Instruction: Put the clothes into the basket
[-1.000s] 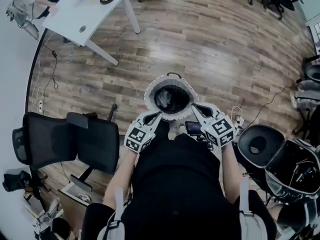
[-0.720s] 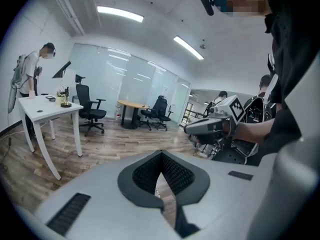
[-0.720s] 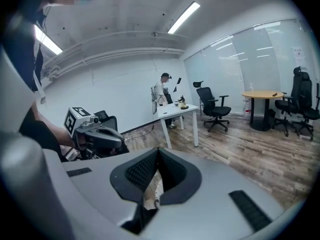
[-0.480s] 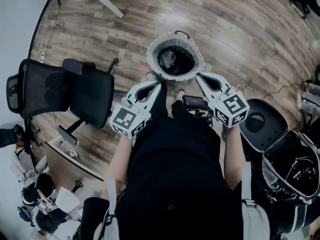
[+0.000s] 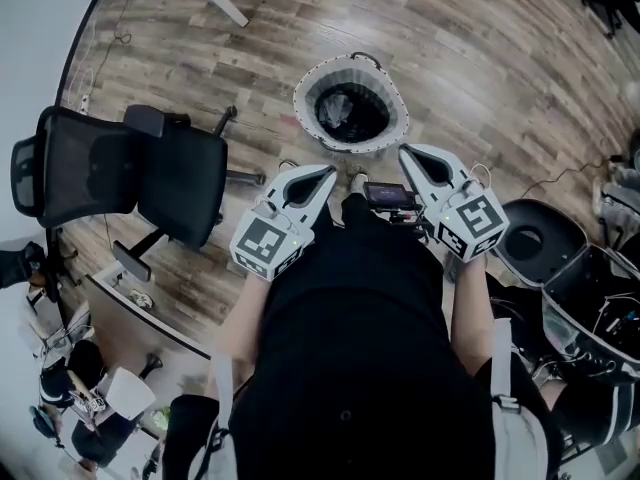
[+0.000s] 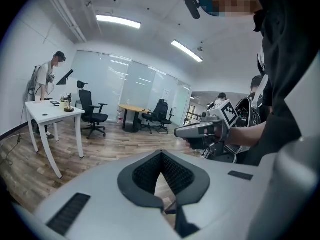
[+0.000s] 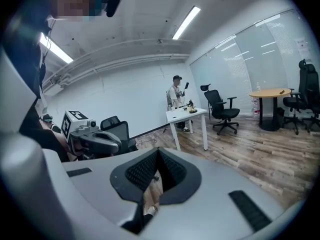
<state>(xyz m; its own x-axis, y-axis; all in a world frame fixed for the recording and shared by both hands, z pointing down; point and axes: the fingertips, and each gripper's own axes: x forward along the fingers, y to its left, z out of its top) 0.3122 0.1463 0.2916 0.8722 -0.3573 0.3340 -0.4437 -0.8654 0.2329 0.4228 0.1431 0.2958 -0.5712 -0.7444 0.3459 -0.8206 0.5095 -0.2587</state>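
Clothes [image 5: 346, 114] lay as a dark heap inside the basket [image 5: 303, 106], which stood on the floor [image 5: 480, 68] just ahead of the person. The left gripper [image 5: 327, 174] and the right gripper [image 5: 407, 154] were both held level near the torso. Each had its jaws pressed together with nothing between them, only floor showing through the notch behind the tips.

With no loose garment in sight, the sound move seemed to be a sweep of the floor for anything left, opening the jaws only once a gripper was over cloth.

The heap was too dark to count pieces or to tell whether any hung over the rim. The person's black shirt hid the floor below, and the chair [image 5: 150, 183] masked the floor on the left.
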